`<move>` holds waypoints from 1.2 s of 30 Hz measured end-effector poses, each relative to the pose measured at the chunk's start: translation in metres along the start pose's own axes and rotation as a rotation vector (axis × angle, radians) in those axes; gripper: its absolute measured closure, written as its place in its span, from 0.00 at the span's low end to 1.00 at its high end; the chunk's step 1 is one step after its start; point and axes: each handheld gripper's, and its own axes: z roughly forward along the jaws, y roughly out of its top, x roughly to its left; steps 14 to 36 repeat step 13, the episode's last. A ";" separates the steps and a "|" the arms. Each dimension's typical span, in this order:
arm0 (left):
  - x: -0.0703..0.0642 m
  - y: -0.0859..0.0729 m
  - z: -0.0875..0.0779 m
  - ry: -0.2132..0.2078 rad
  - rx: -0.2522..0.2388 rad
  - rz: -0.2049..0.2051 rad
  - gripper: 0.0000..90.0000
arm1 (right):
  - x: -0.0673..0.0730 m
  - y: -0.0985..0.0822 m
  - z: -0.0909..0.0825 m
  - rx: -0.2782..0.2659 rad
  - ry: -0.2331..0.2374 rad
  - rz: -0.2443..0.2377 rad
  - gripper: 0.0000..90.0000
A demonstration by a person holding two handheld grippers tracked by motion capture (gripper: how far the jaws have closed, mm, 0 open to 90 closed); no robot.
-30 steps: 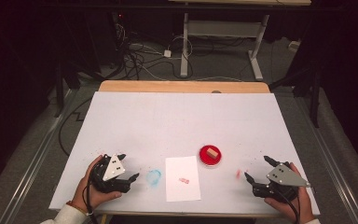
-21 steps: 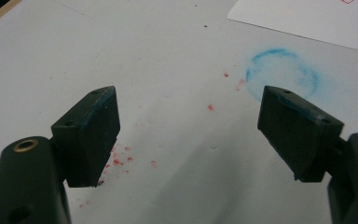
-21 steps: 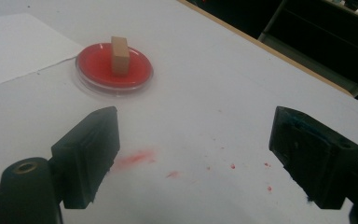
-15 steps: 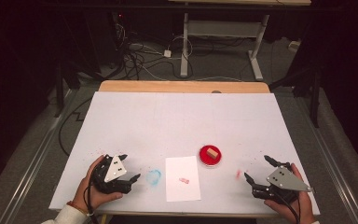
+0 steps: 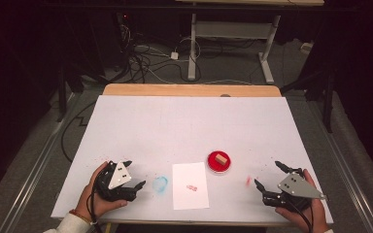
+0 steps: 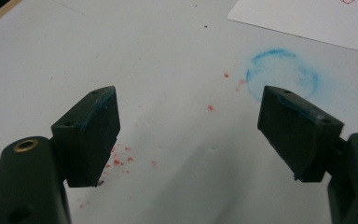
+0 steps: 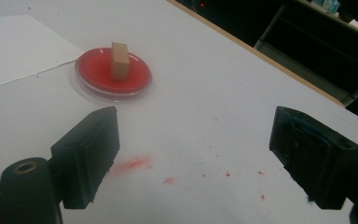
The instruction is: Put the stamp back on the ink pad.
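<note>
A small tan wooden block [image 5: 220, 158] [image 7: 120, 60] stands in a round red ink dish [image 5: 212, 165] [image 7: 91, 79] near the table's front centre. A white sheet of paper [image 5: 190, 185] [image 7: 14, 46] with a small red stamp mark lies left of the dish. My left gripper [image 5: 134, 174] [image 6: 189, 135] rests open at the front left, jaws wide apart with nothing between them. My right gripper [image 5: 268, 174] [image 7: 193, 158] sits open at the front right, pointing toward the dish, also holding nothing.
A blue ring stain [image 5: 161, 184] [image 6: 282, 77] marks the white table cover [image 5: 189, 126] between my left gripper and the paper. A red smear [image 5: 248, 180] [image 7: 133, 163] and red specks lie near my right gripper. Dark floor, cables and desk legs lie beyond the far edge.
My left gripper has turned slightly, its jaws now pointing more toward the blue stain. My right gripper has shifted a little. The block, dish and paper have not moved.
</note>
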 end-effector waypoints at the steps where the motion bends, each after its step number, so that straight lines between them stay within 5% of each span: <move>1: 0.000 0.000 0.000 0.002 0.000 0.001 0.22 | 0.000 0.000 0.000 -0.001 0.000 0.001 0.18; 36: 0.001 0.002 0.001 -0.001 0.000 0.000 0.22 | -0.001 0.000 0.000 -0.004 -0.013 0.008 0.18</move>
